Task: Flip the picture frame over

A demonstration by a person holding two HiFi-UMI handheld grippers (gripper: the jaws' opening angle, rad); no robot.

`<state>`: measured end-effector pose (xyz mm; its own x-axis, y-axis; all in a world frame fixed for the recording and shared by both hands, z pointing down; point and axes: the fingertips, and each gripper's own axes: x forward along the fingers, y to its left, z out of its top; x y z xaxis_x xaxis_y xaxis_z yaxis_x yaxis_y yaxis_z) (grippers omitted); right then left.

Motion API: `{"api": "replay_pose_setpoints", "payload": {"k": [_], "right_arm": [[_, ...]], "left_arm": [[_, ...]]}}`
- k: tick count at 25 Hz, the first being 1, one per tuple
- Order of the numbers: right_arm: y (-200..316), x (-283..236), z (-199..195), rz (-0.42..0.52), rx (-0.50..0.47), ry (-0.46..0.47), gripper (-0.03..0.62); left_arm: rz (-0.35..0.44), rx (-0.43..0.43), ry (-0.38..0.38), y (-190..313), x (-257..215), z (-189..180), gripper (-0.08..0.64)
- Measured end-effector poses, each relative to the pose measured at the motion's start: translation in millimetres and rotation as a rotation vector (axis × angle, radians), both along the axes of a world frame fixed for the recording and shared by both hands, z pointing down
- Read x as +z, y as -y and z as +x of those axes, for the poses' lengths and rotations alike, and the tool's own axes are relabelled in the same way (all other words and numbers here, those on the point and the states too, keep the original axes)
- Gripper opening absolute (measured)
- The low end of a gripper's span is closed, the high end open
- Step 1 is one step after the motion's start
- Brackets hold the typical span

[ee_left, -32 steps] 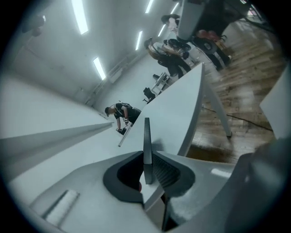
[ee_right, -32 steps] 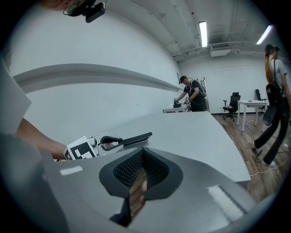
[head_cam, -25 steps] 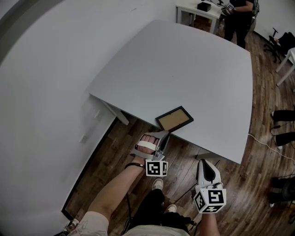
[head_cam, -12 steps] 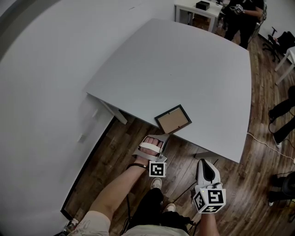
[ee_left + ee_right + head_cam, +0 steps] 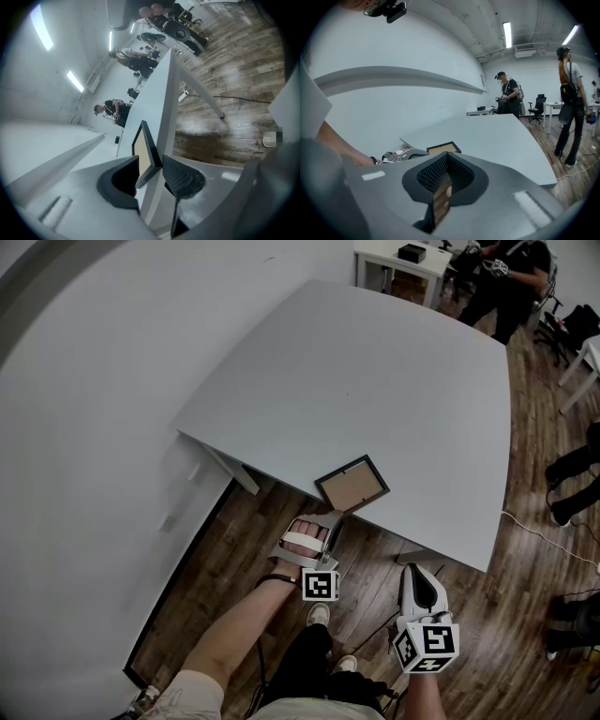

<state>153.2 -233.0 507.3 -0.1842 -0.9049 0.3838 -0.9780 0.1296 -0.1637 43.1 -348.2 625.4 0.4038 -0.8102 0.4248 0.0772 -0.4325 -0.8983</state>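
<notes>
No readable word, brand, number or sign in any view. Behind the fingers, on the marker cube (image 5: 321, 584) of the left gripper (image 5: 331, 518) and the marker cube (image 5: 427, 645) of the right gripper (image 5: 418, 570), only black-and-white square code patterns, no letters or digits. Nothing legible on the picture frame (image 5: 352, 483) between the left fingers.
</notes>
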Motion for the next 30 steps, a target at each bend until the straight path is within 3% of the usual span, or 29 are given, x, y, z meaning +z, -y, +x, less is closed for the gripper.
{"api": "replay_pose_setpoints", "payload": {"k": [3,9,17,24,27,30], "right_arm": [[-1,-1,1,0.004,-0.002,-0.001,0.026],[2,-7,0,0.02,-0.001,0.002,0.026],[3,-8,2,0.023,-0.003,-0.004,0.026],[4,-7,5,0.022,-0.003,-0.002,0.026],[4,-9,5,0.024,-0.004,-0.001,0.026],[4,-11,7,0.03,-0.003,-0.002,0.026]], "left_arm": [[-0.055,-0.01,-0.071,-5,-2,2,0.167],[-0.145,-0.114,-0.237,-14,-21,-7,0.227],[-0.209,-0.163,-0.195,-3,-4,-2,0.231],[-0.264,-0.167,-0.153,-7,8,-3,0.299],[-0.293,-0.181,-0.187,-17,8,-8,0.311],[-0.325,-0.197,-0.288,-29,-6,-10,0.313]]}}
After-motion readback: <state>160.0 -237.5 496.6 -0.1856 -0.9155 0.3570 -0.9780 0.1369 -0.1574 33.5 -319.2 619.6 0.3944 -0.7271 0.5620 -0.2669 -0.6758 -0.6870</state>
